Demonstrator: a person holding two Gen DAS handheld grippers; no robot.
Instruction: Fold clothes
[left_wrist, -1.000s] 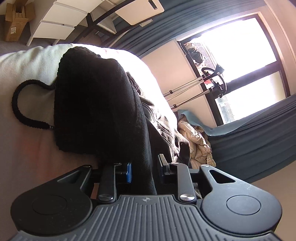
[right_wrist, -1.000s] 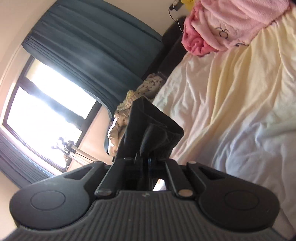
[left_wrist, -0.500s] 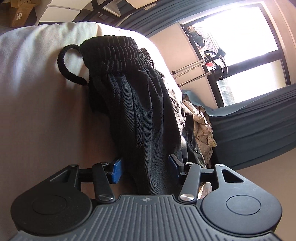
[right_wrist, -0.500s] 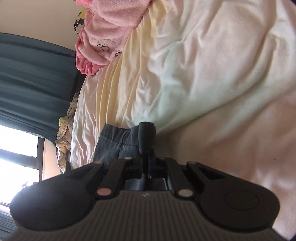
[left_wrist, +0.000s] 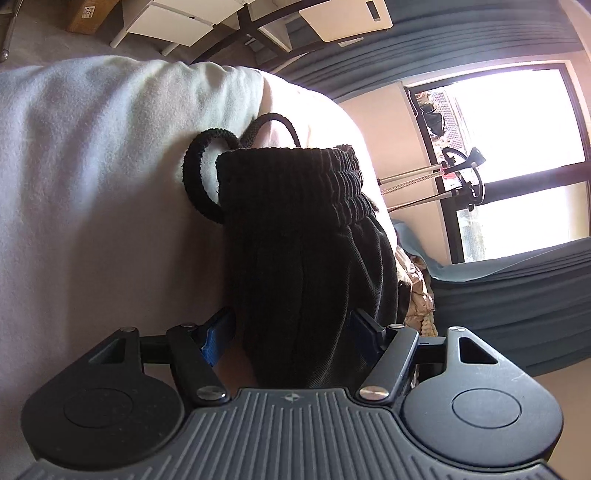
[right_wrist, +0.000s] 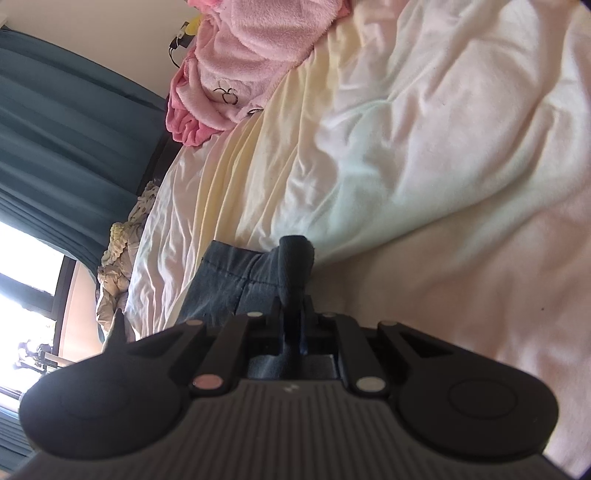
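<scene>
A pair of black trousers (left_wrist: 303, 258) with a ribbed elastic waistband (left_wrist: 291, 177) and a looped drawstring (left_wrist: 199, 177) lies on the white bed sheet (left_wrist: 92, 166). My left gripper (left_wrist: 295, 332) is open, its blue-padded jaws standing either side of the bunched fabric. In the right wrist view the same dark garment (right_wrist: 229, 280) rests on the bed, and my right gripper (right_wrist: 293, 317) is shut on a rolled fold of its hem (right_wrist: 295, 262).
A pink fleece blanket (right_wrist: 251, 66) is piled at the head of the bed. A cream duvet (right_wrist: 369, 147) covers the mattress. Blue curtains (left_wrist: 517, 277), a bright window (left_wrist: 517, 147), a tripod (left_wrist: 436, 184) and a beige garment pile (left_wrist: 417, 291) stand beyond the bed edge.
My left gripper has opened from the trousers and the waistband now lies flat ahead of it. My right gripper has come down with the hem onto the bed.
</scene>
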